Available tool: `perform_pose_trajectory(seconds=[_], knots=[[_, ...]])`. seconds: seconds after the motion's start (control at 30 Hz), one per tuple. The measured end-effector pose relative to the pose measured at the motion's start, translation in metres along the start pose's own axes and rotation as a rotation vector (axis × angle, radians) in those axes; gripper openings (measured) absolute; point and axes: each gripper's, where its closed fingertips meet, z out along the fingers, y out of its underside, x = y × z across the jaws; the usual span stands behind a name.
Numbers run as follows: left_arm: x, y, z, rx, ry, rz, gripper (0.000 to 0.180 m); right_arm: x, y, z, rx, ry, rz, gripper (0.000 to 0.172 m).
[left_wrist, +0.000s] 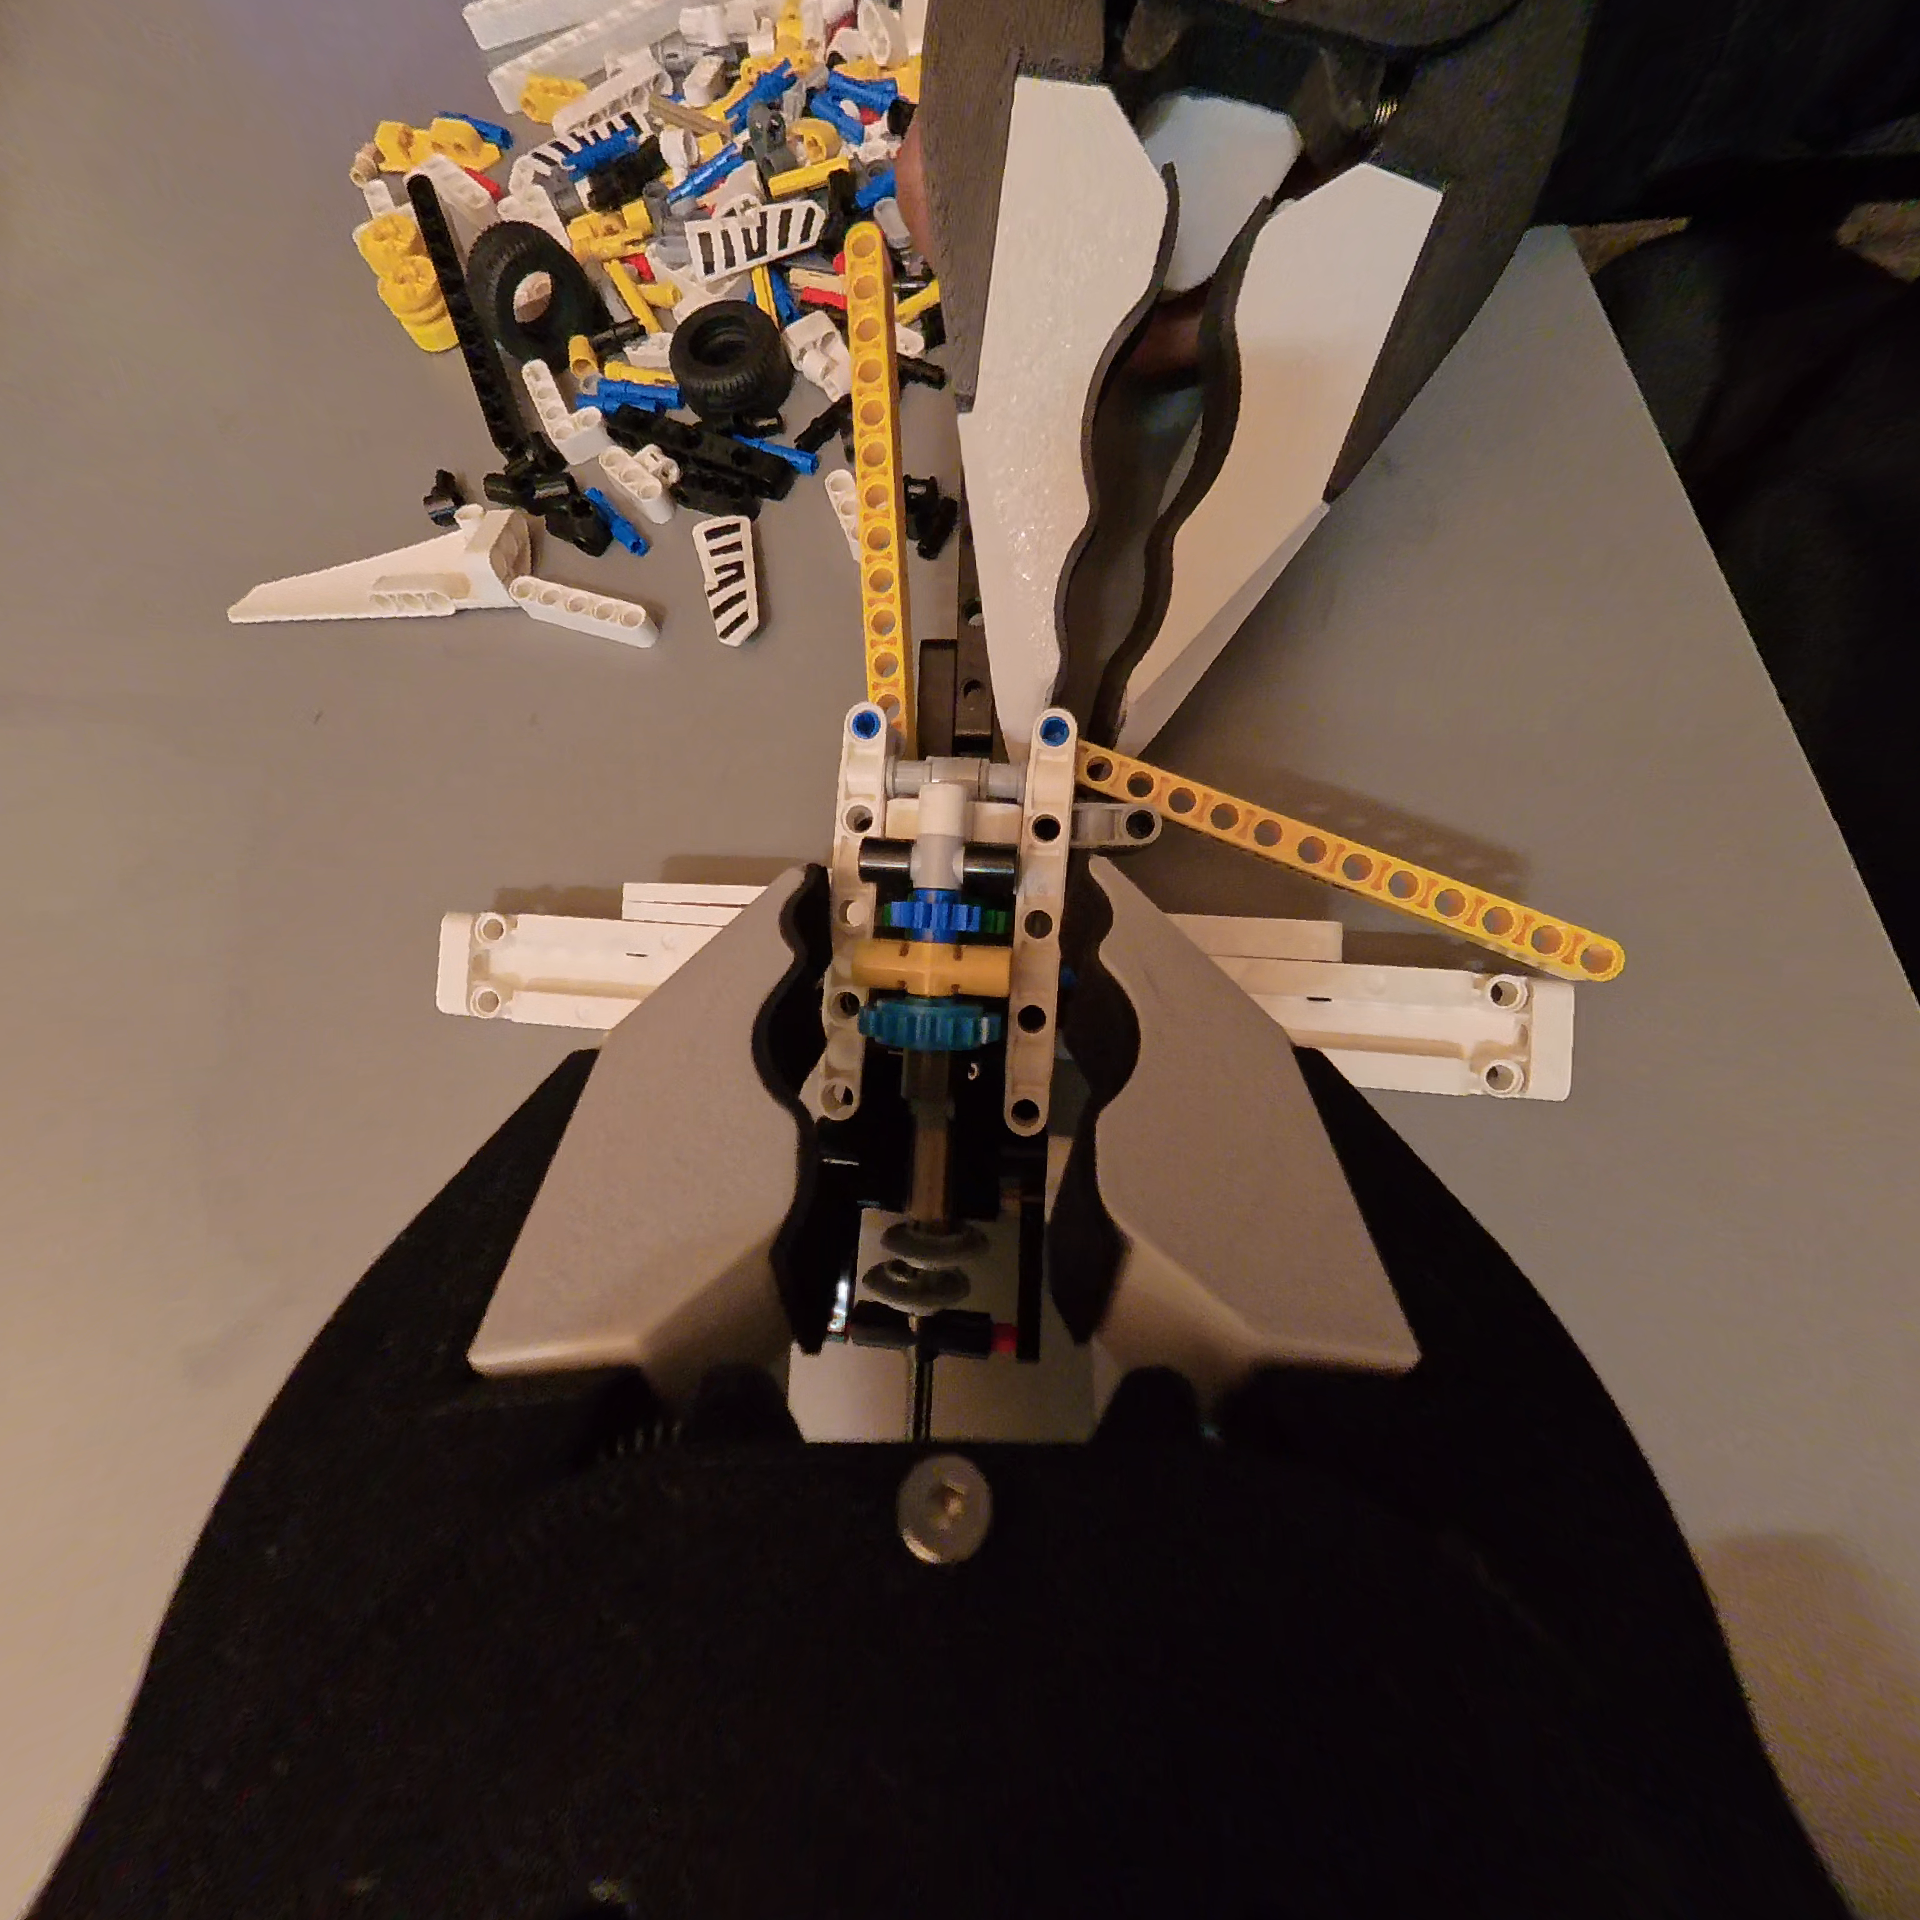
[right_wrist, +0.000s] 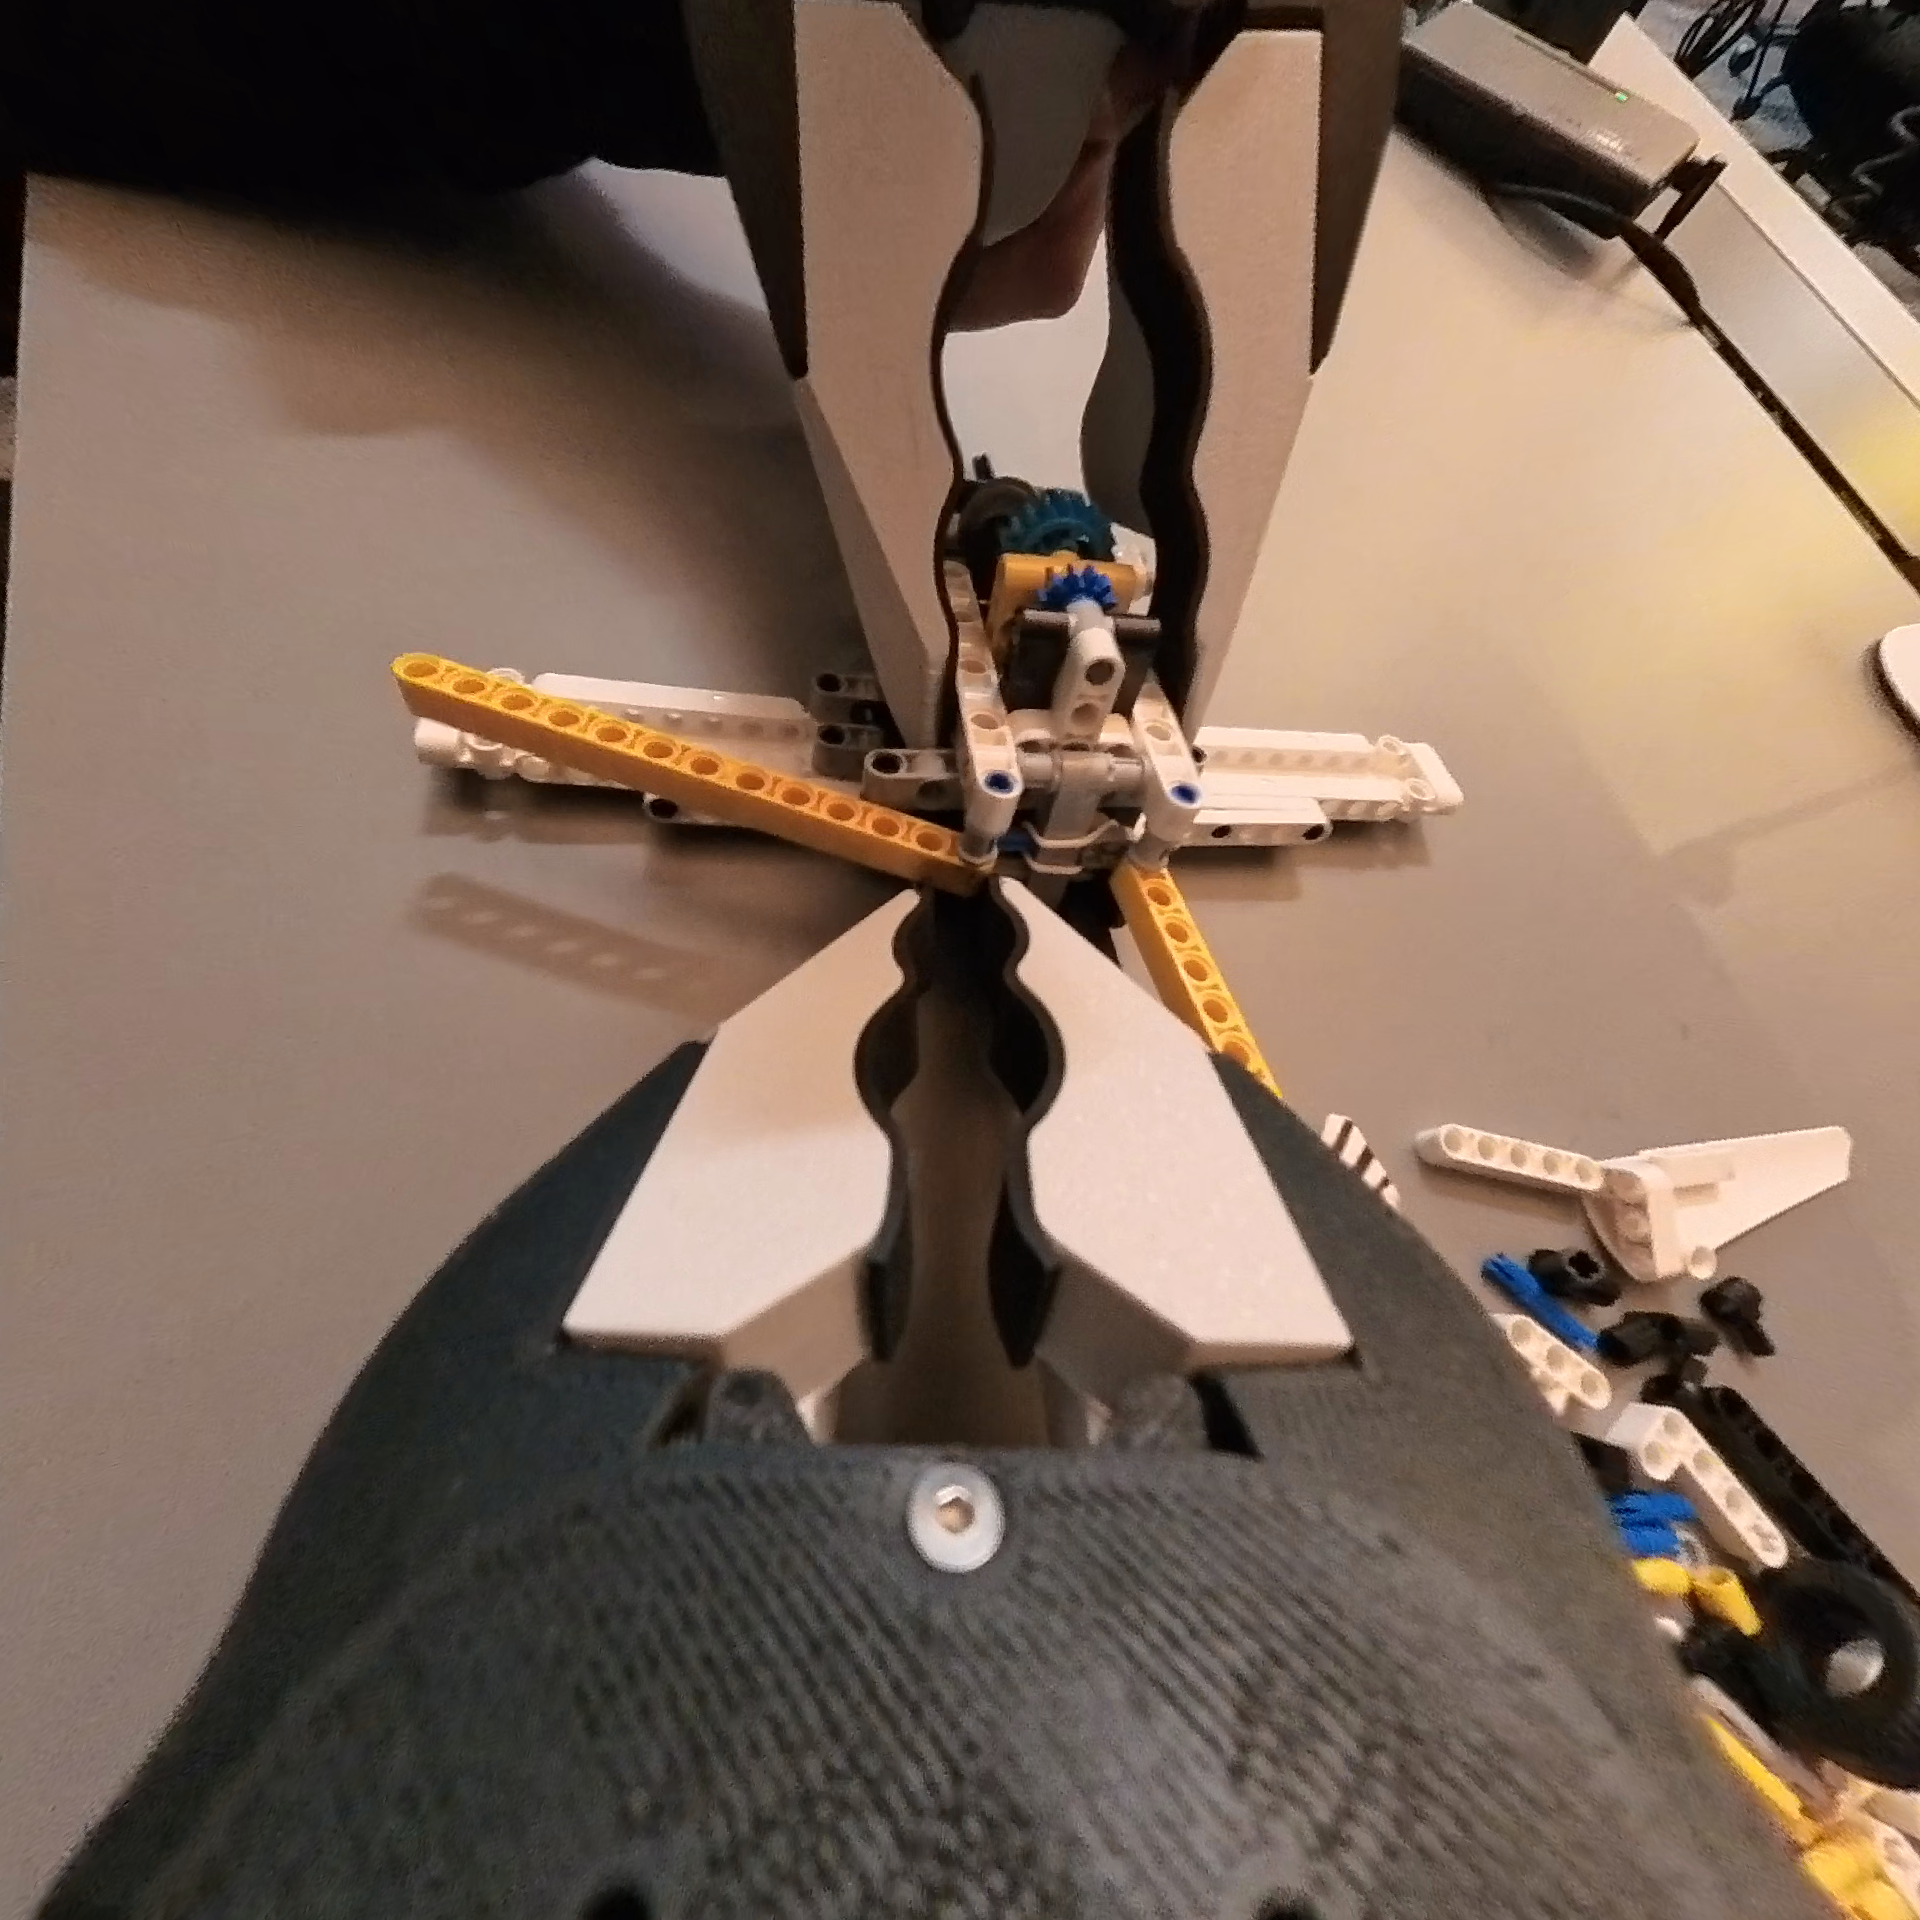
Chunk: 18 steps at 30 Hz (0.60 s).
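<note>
A small brick-built model (left_wrist: 940, 894) of white beams, blue gears and a tan block stands on the grey table (left_wrist: 260, 1039), on long white panels (left_wrist: 520, 966). My left gripper (left_wrist: 948, 883) is shut on its white frame, one pad on each side; the right wrist view shows this from the front (right_wrist: 1060, 696). Two long yellow beams fan out from the model: one (left_wrist: 1351, 862) (right_wrist: 675, 758) and another (left_wrist: 878, 468) (right_wrist: 1195, 977). My right gripper (right_wrist: 961, 904) is nearly closed, its tips on the first yellow beam's inner end; it also shows in the left wrist view (left_wrist: 1091, 707).
A pile of loose parts (left_wrist: 675, 260) with black tyres (left_wrist: 727, 358) lies beyond the model. A white wing piece (left_wrist: 395, 592) (right_wrist: 1714, 1184) lies beside it. The table edge (left_wrist: 1714, 520) runs close by. A grey device (right_wrist: 1558, 114) sits on the neighbouring table. My left and right fingertips are right by each other.
</note>
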Motion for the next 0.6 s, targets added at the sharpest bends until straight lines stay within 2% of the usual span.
perform_pose_trajectory(seconds=[0.6], knots=[[0.008,-0.005,0.003,0.022,0.02,0.009,0.045,-0.011,0.001,-0.008,0.03,-0.02,-0.123,0.006]])
